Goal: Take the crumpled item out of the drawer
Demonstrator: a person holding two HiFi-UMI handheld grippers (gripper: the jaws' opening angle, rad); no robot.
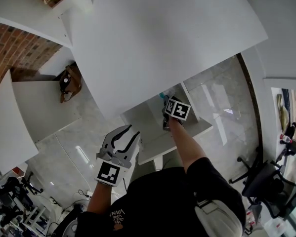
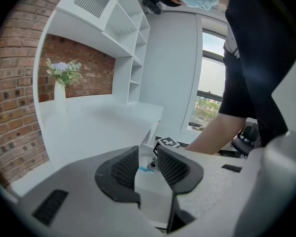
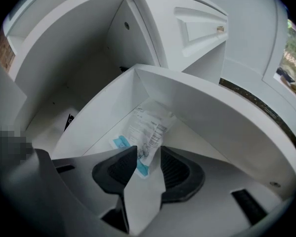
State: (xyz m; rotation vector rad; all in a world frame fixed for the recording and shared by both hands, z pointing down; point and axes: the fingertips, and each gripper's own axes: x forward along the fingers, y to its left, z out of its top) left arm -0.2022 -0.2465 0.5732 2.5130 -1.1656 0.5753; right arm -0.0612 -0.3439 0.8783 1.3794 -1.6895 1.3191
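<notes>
The crumpled item [image 3: 148,127] is a clear plastic wrapper with blue print, lying on the floor of the open white drawer [image 3: 187,102]. My right gripper [image 3: 148,150] points down into the drawer, its jaws open, and the wrapper's near end lies in the gap between the tips without being pinched. In the head view the right gripper [image 1: 167,113] reaches into the drawer [image 1: 150,120] under the desk edge. My left gripper [image 1: 133,131] hangs open in front of the drawer, holding nothing. Through the left gripper [image 2: 148,156] I see a bit of the wrapper [image 2: 148,167].
The white desk top [image 1: 162,38] overhangs the drawer's back. A vase of flowers [image 2: 60,85] stands by the brick wall [image 2: 19,107]. A cabinet door with a knob [image 3: 202,28] is above the drawer. An office chair [image 1: 266,181] and a brown bag [image 1: 68,83] are on the floor.
</notes>
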